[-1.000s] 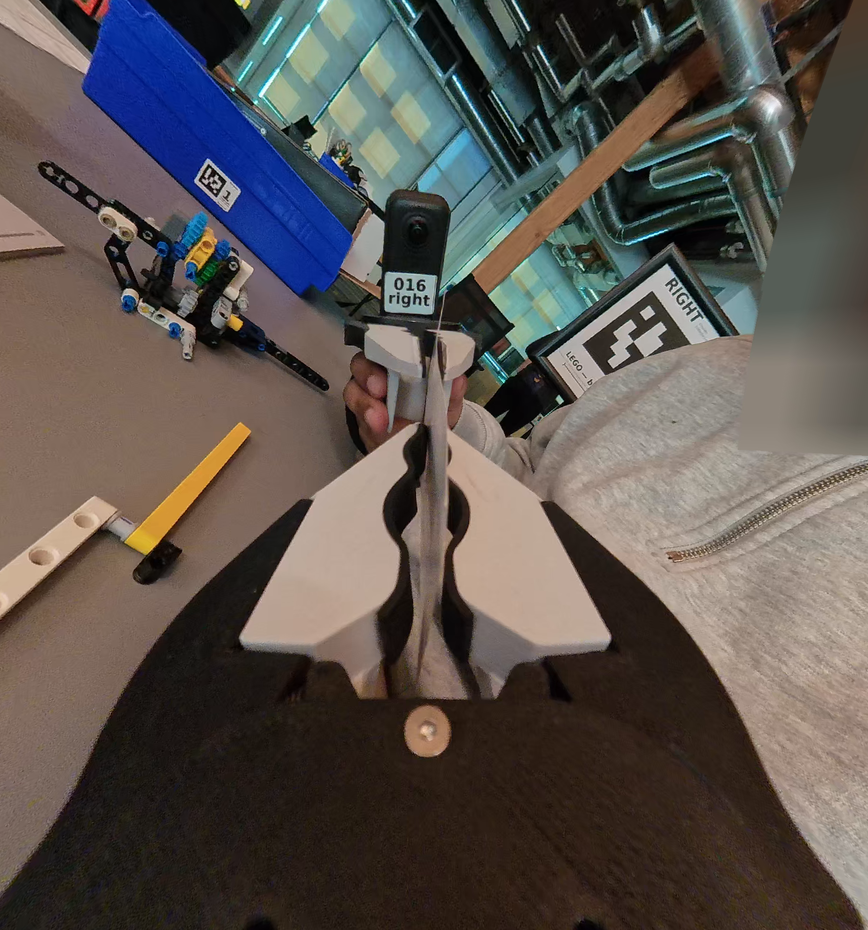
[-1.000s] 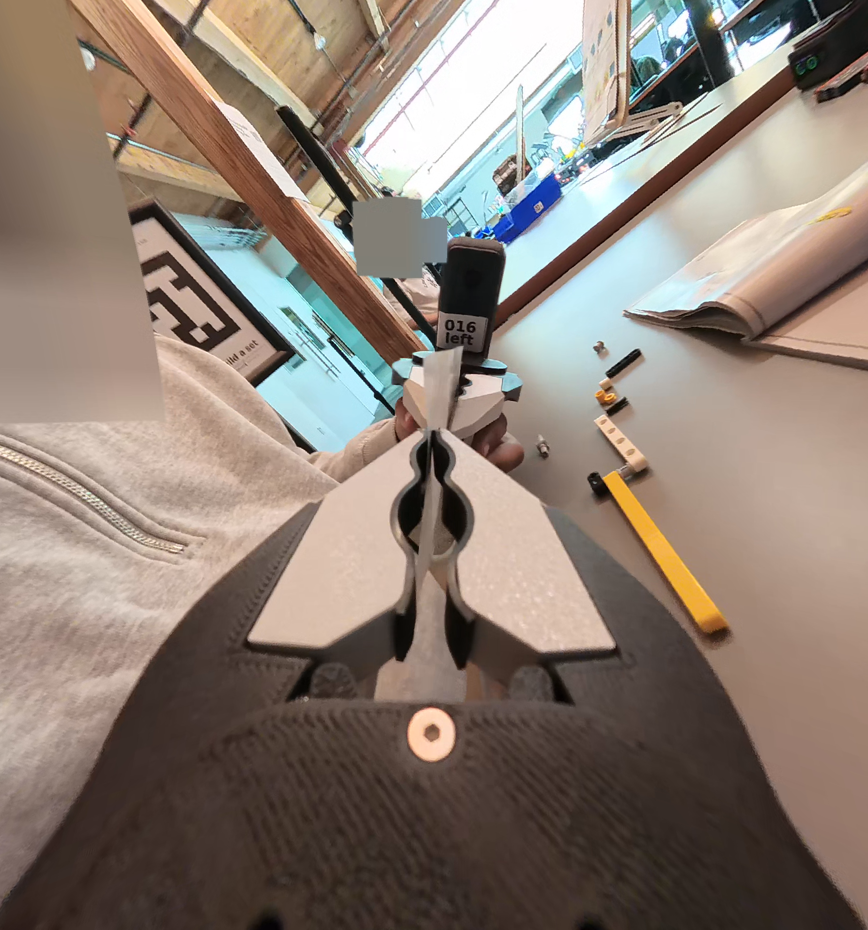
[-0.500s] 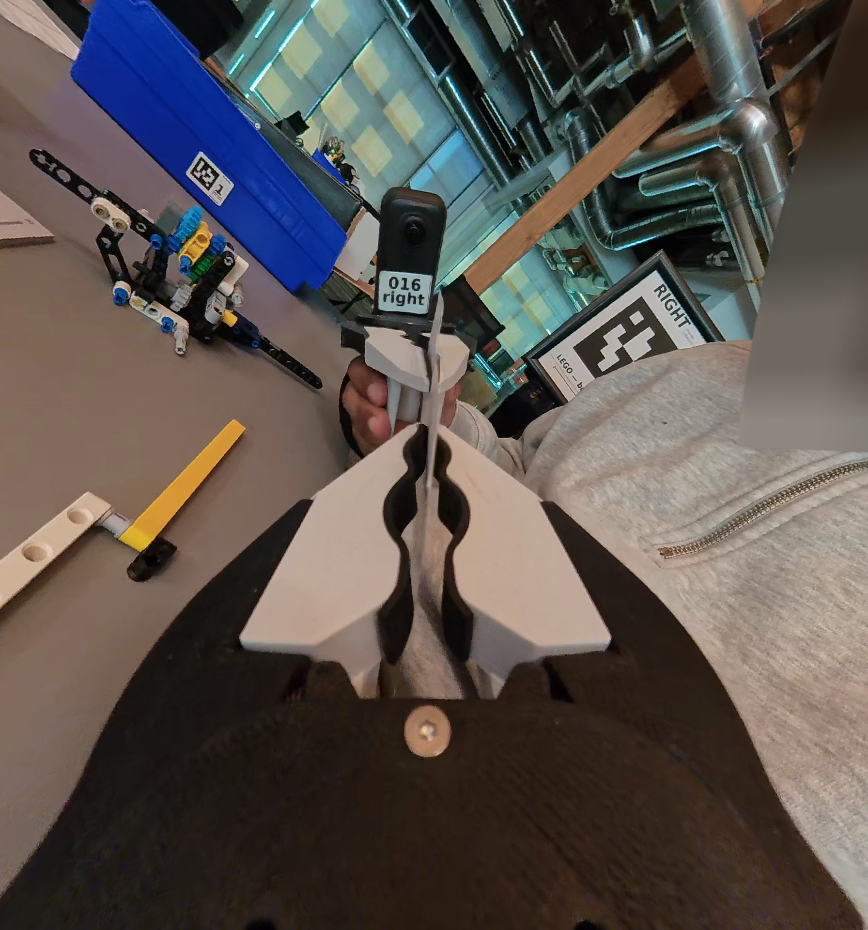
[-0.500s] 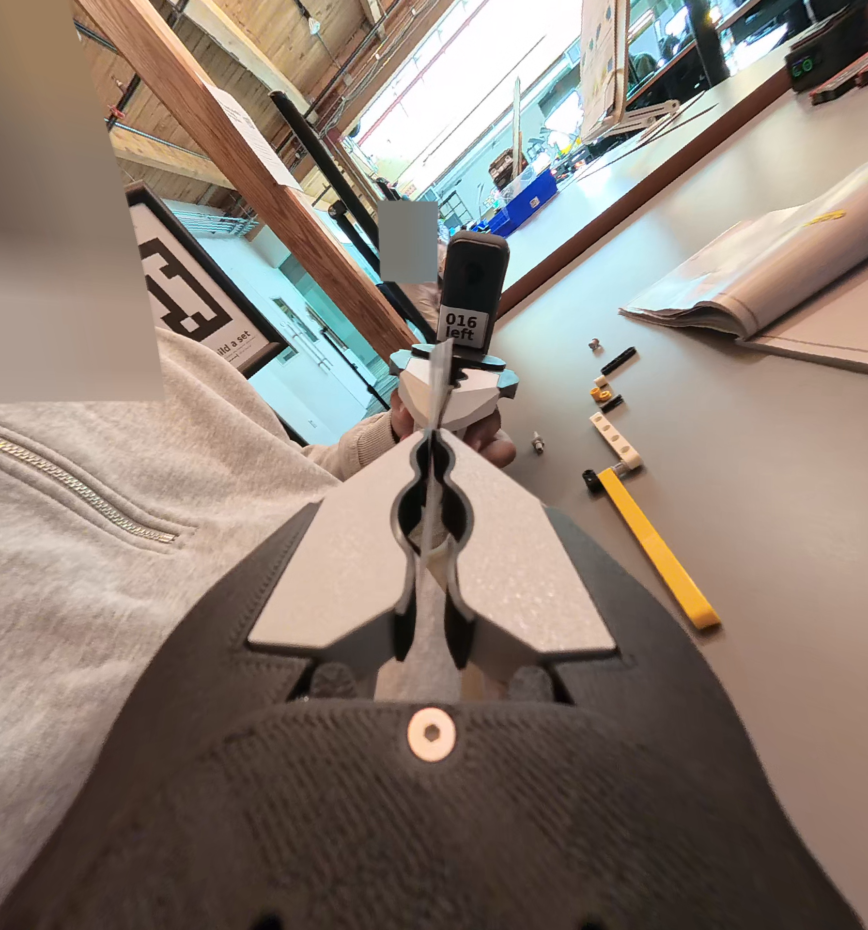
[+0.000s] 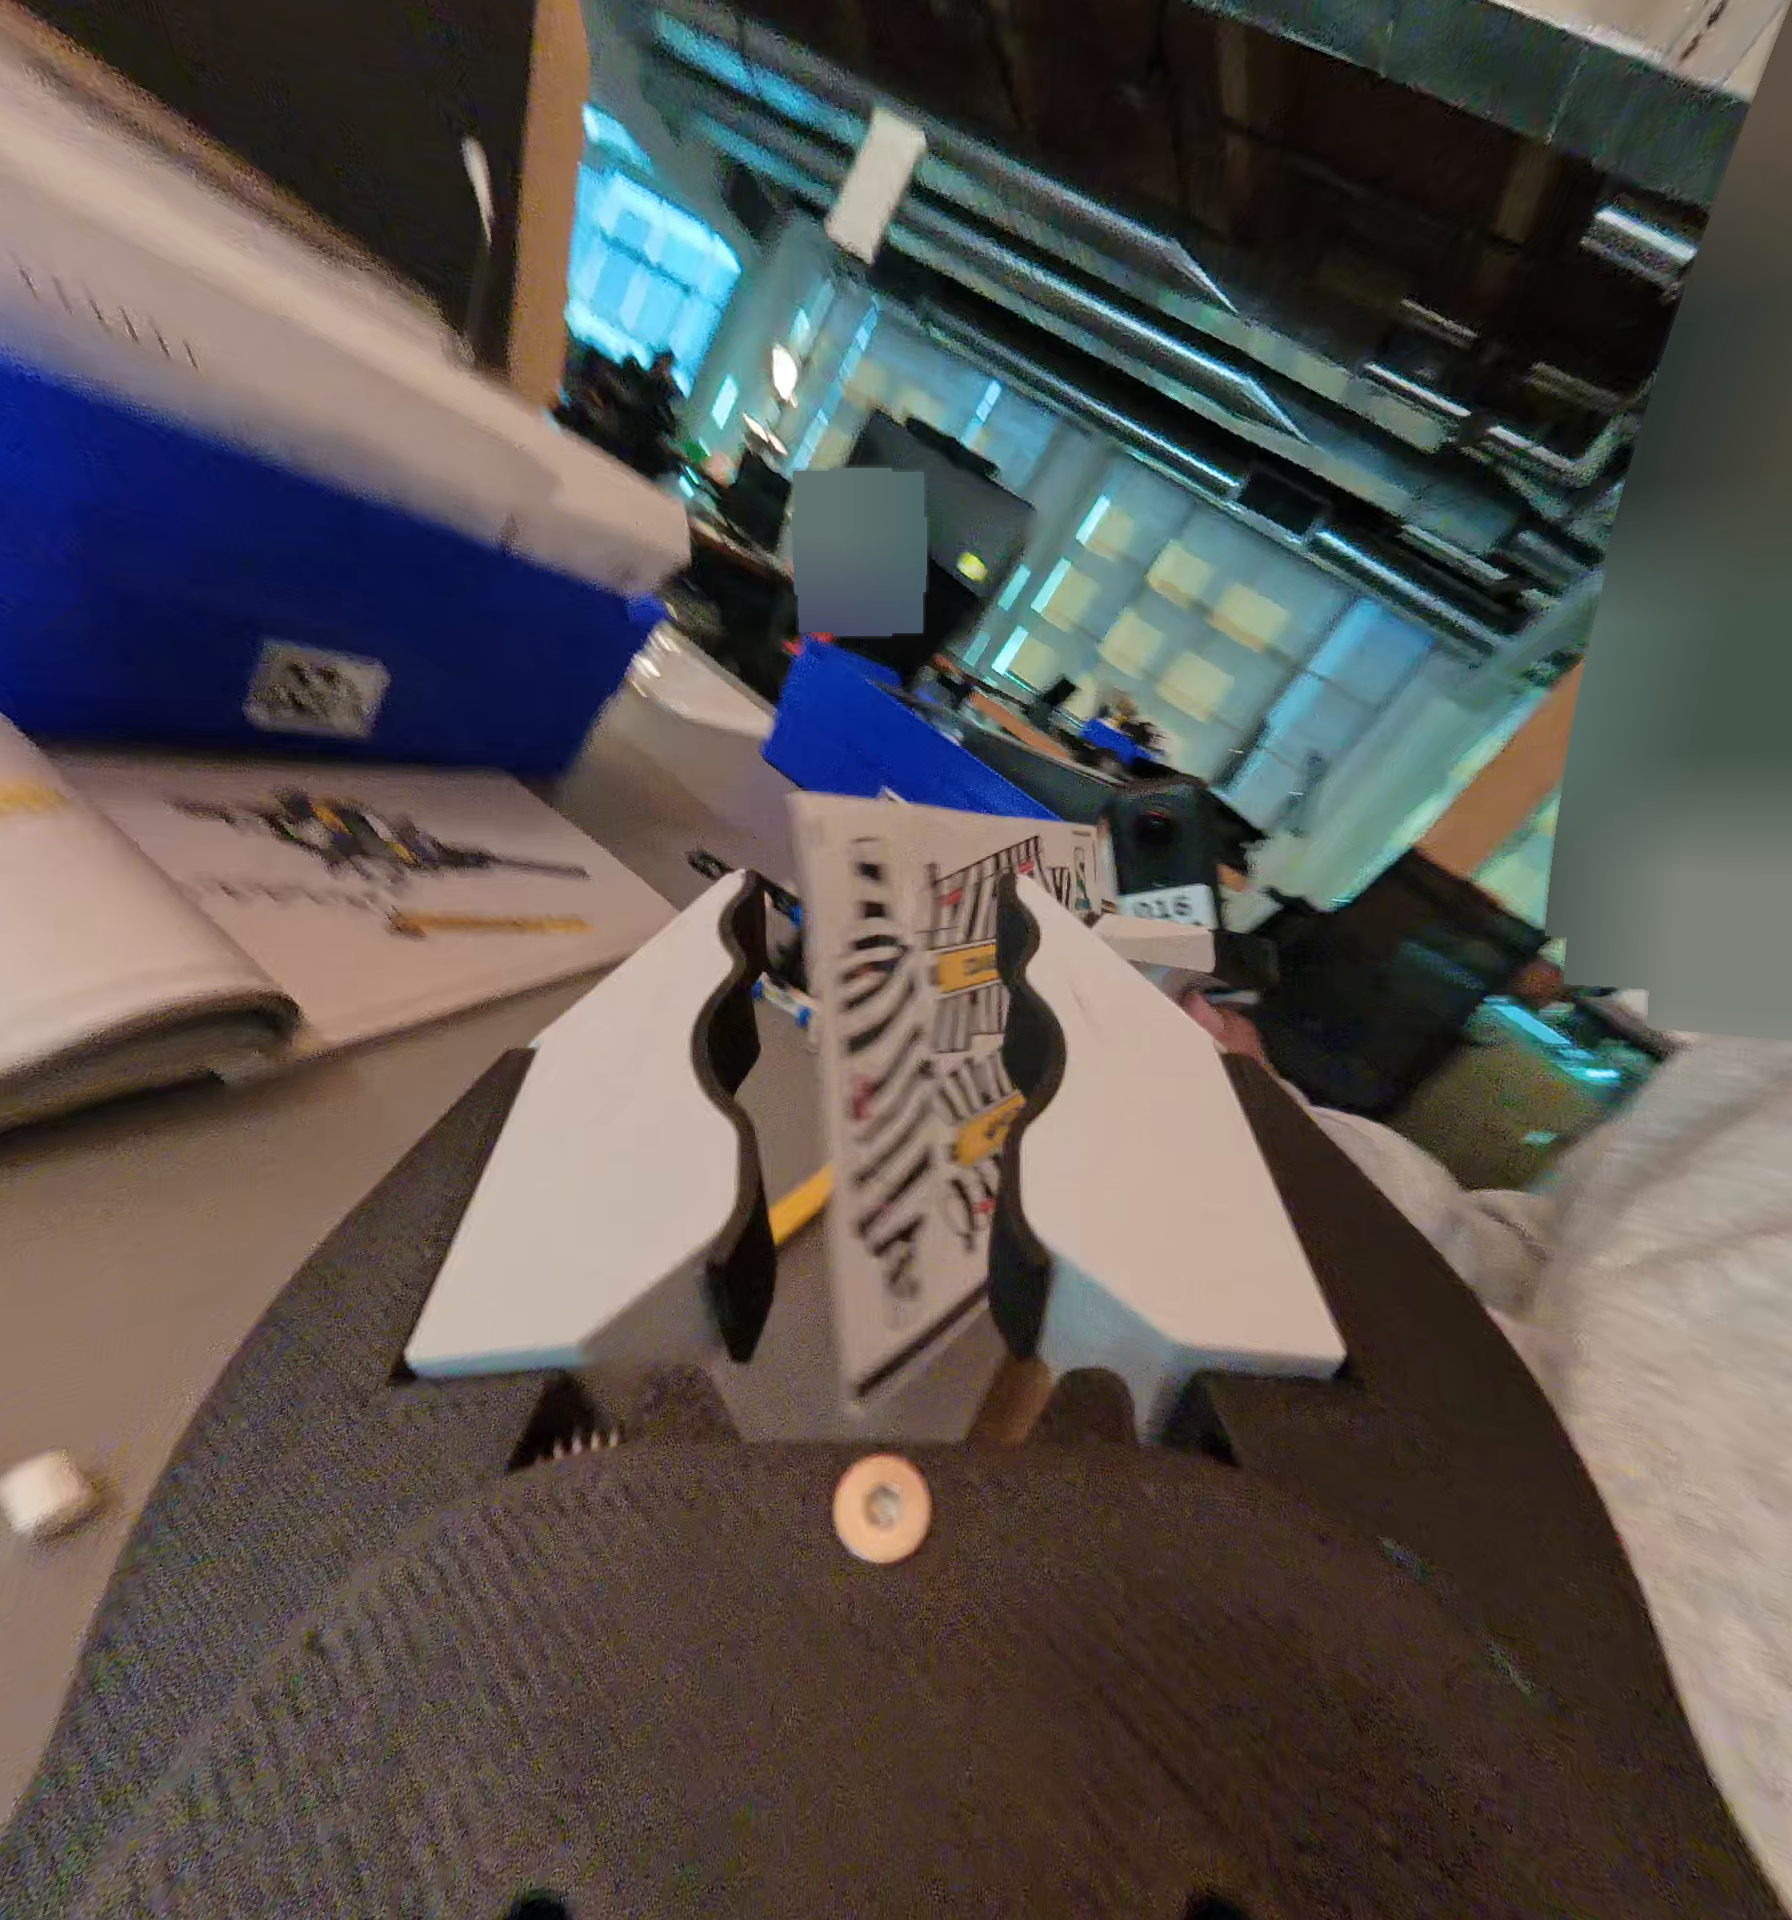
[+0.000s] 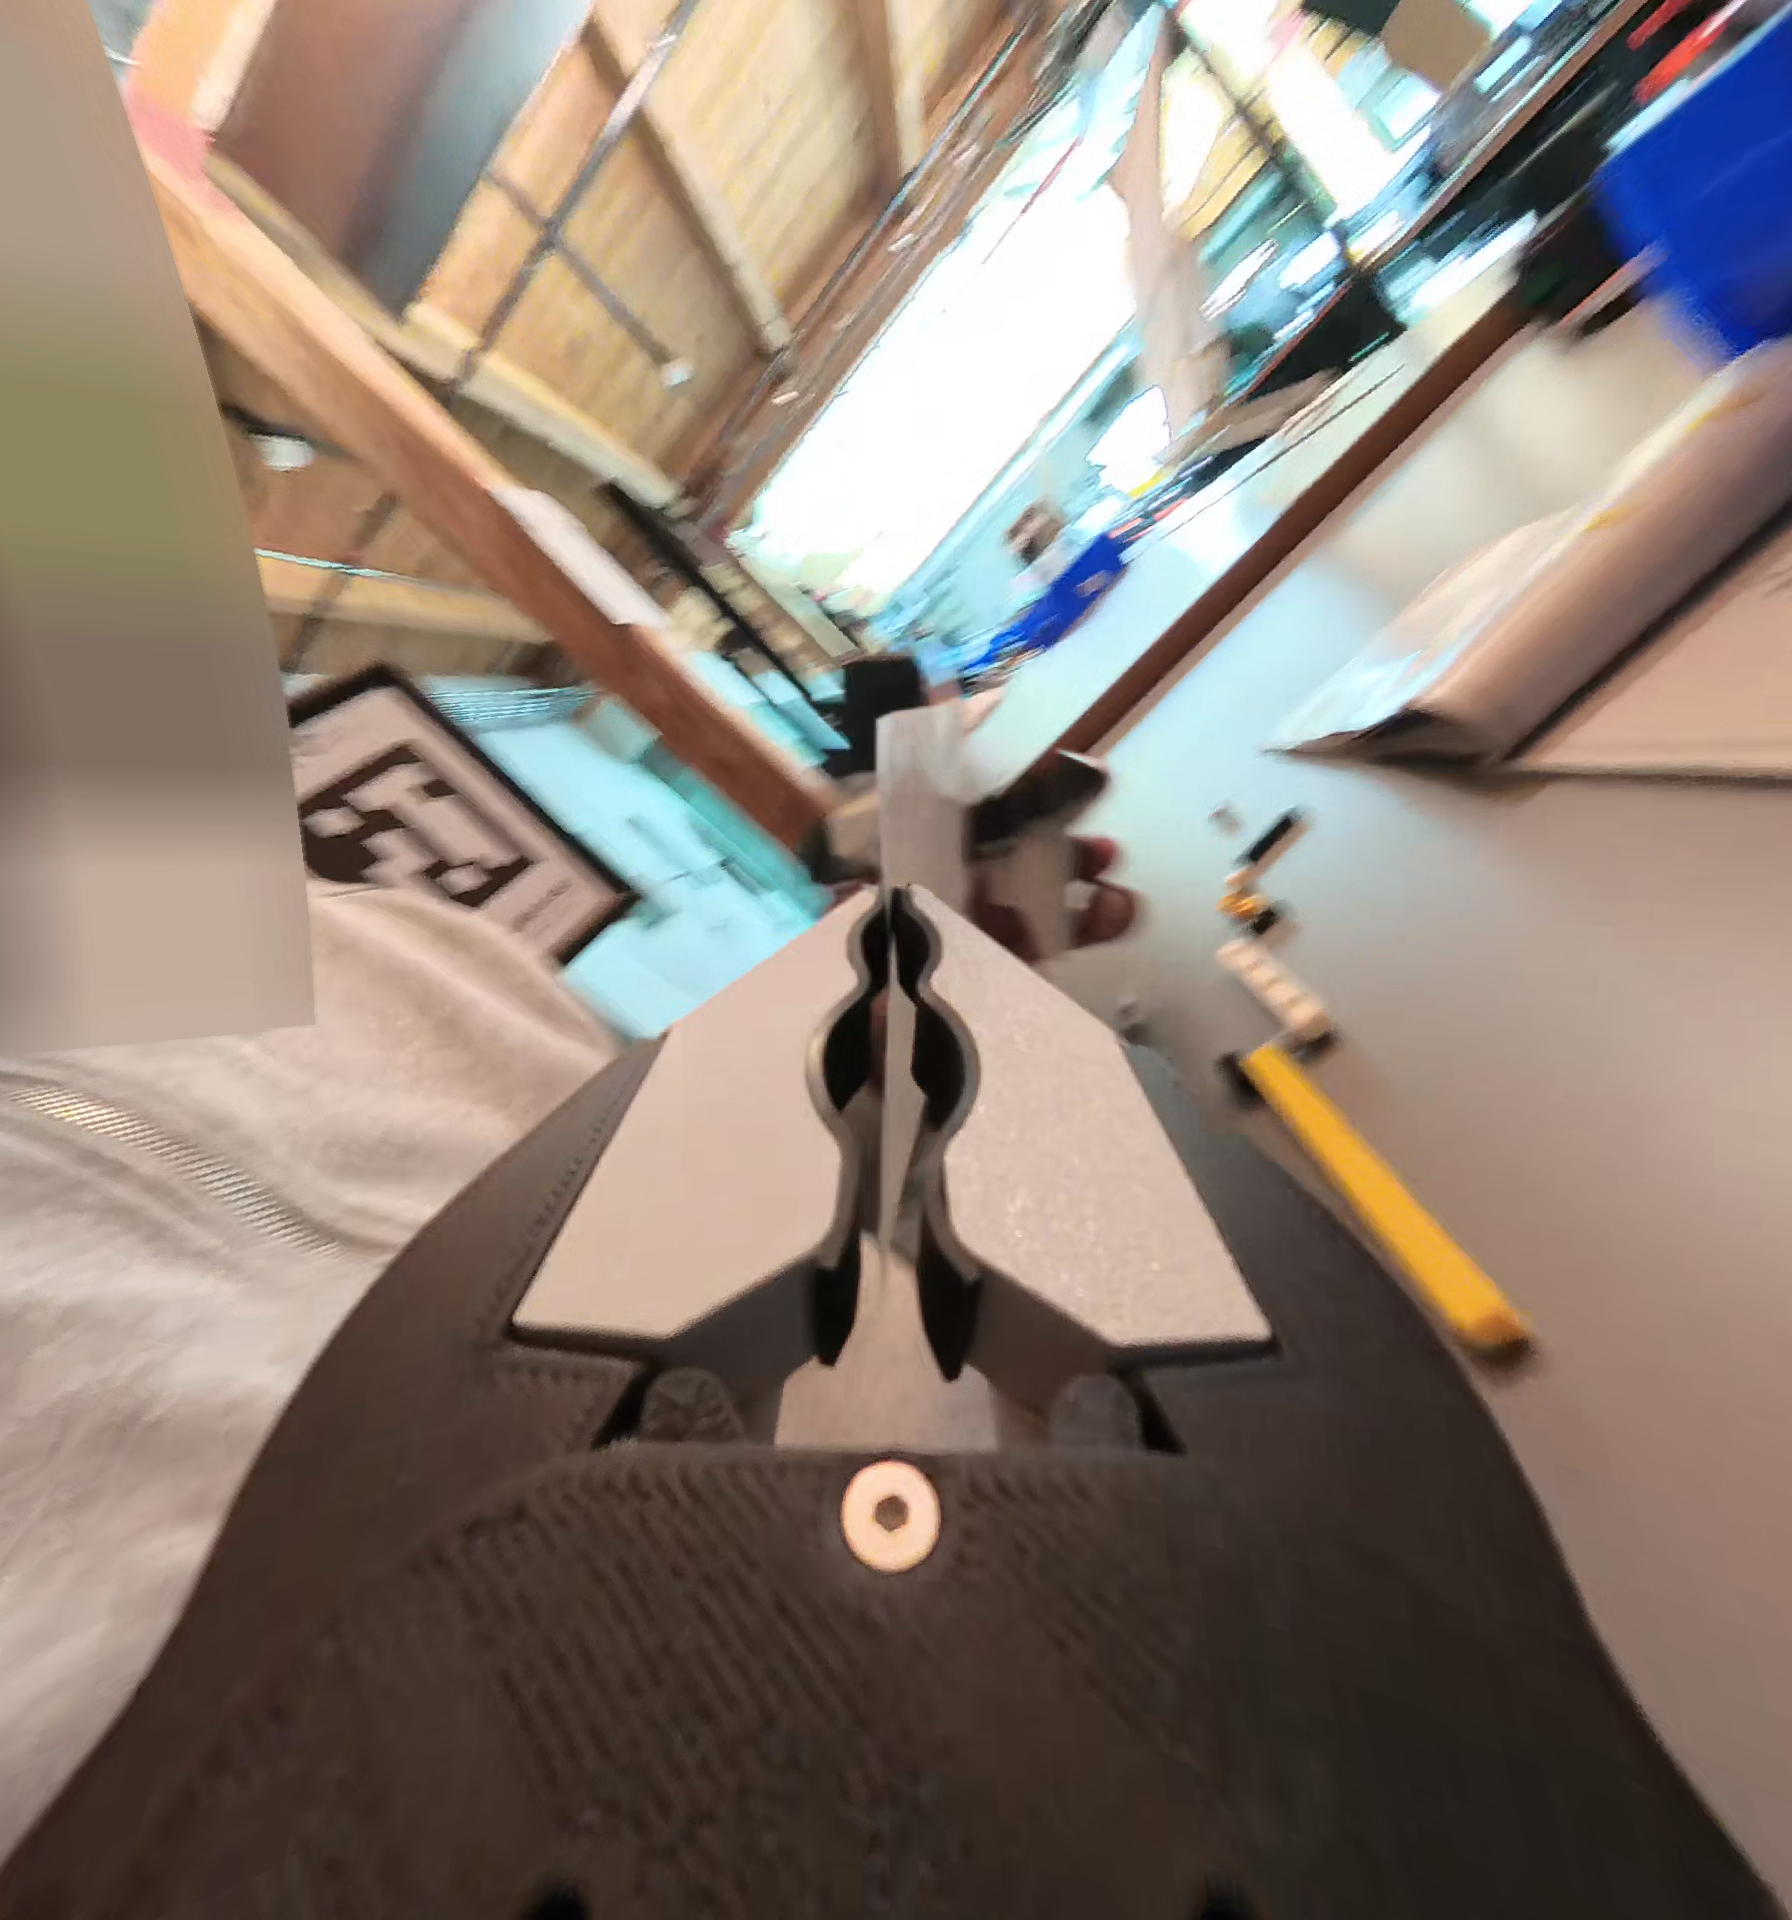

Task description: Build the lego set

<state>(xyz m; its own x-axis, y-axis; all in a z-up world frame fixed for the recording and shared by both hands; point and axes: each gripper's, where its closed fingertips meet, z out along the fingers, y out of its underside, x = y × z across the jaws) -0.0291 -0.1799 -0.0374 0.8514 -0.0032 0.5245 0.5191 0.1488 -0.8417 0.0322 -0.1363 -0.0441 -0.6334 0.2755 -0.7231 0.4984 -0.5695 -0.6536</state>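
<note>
A printed sticker sheet [image 5: 913, 1091] stands on edge between the fingers of my left gripper [image 5: 876, 894]. The jaws are open and the sheet leans against the right finger. My right gripper [image 6: 890, 894] is shut on the same sheet, which shows edge-on in the right wrist view [image 6: 907, 790]. The right gripper also shows past the sheet in the left wrist view [image 5: 1162, 914]. A yellow beam [image 6: 1380, 1195] joined to a white beam [image 6: 1276, 992] lies on the grey table. Both views are blurred by motion.
An open instruction booklet [image 5: 248, 904] lies at the left, with a blue bin [image 5: 196, 582] behind it. A small white piece [image 5: 40, 1491] lies near the table's front. Several small parts [image 6: 1271, 836] lie beyond the white beam. A grey sleeve [image 6: 196, 1247] is close by. Tip to tip, the grippers are about 8 cm apart.
My left gripper has opened and let go of the sheet, and its view has swung toward the booklet and bin. My right gripper stays shut on the sheet.
</note>
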